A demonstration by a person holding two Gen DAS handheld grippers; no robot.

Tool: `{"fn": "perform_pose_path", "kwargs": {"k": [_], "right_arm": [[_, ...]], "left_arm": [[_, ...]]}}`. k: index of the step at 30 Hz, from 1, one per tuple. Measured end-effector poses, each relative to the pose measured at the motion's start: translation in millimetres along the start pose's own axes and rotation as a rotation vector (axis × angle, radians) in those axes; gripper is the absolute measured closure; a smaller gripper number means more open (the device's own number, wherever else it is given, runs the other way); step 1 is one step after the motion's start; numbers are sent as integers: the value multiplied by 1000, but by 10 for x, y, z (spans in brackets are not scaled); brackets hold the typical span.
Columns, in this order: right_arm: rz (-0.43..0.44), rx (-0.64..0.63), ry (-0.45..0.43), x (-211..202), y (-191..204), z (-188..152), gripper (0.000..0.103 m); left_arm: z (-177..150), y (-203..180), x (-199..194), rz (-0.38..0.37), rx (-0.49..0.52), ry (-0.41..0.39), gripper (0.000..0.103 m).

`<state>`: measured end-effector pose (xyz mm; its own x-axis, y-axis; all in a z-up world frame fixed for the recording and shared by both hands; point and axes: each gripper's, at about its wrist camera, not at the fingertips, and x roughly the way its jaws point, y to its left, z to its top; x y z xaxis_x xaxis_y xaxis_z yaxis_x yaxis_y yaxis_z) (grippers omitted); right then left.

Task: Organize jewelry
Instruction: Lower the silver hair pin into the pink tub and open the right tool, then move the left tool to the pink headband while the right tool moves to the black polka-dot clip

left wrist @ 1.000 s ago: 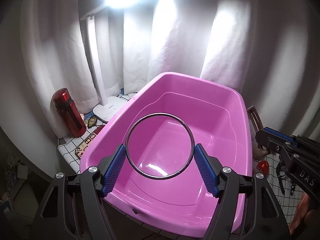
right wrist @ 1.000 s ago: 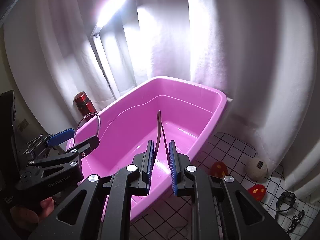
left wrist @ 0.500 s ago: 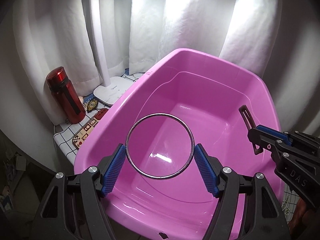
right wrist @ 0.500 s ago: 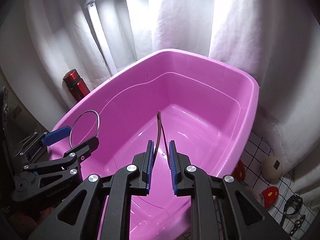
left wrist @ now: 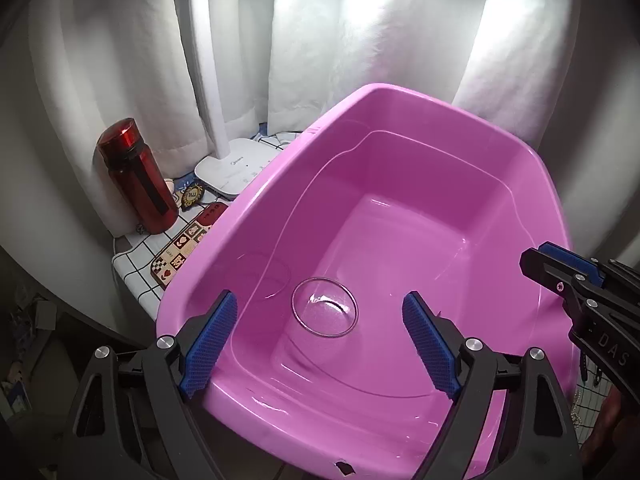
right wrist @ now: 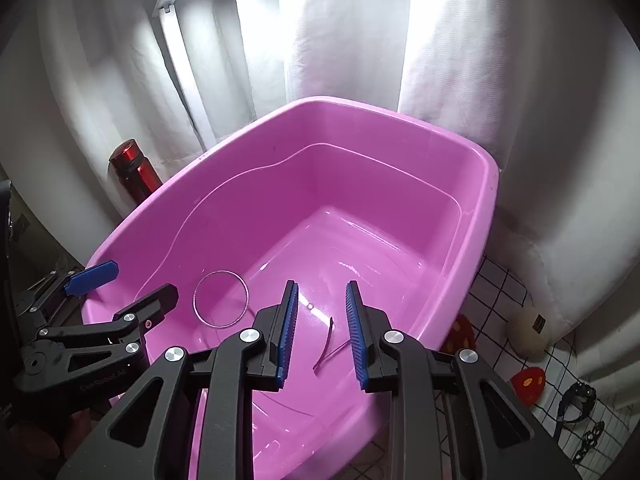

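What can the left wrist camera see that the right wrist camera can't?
Only the left wrist view shows the white lamp base and the patterned cards by the red bottle. Only the right wrist view shows the thin strip lying in the tub, the egg-shaped ball and the black ornaments. Both show the pink tub, the metal ring inside it, the bottle, and the left gripper and right gripper open and empty.

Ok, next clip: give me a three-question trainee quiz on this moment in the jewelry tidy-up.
1. True or false: the left gripper is clamped on the metal ring.
2. Where does the thin dark strip lie? A) on the checked cloth B) in the pink tub C) between closed pads
3. What stands left of the tub, by the curtain?

Key: 1 false, its jaws have just opened and the ring lies in the tub; 2 B; 3 a red bottle.
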<state>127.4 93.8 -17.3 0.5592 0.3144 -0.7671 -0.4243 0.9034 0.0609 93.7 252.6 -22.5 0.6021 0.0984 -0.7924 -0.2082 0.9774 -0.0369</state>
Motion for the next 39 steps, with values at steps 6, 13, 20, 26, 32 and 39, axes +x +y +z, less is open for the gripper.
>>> {"fn": "perform_pose_path", "kwargs": {"k": [6,13,20,26,32,39], "right_arm": [[0,5,-18,-79,10,-35,79],[4,10,-39,-207,5,-80,79],[3,17,-58,-343,-22,-130,79],[-2,27,-74,-462,-73,-194,79],[-7,38,-94,-608,-132,-271,79],[-9,53,-110,-730,-176,-370,79]], "left_arm": [[6,0,-54,4,-11,-1,20],[-7,-55,-159,24,-4,-9,20],[-48,-127,-268,33,4,-20,20],[-100,-200,-348,33,12,-28,20],[-144,-274,-412,28,23,-33,20],[-201,-359,-490,24,33,-38,20]]}}
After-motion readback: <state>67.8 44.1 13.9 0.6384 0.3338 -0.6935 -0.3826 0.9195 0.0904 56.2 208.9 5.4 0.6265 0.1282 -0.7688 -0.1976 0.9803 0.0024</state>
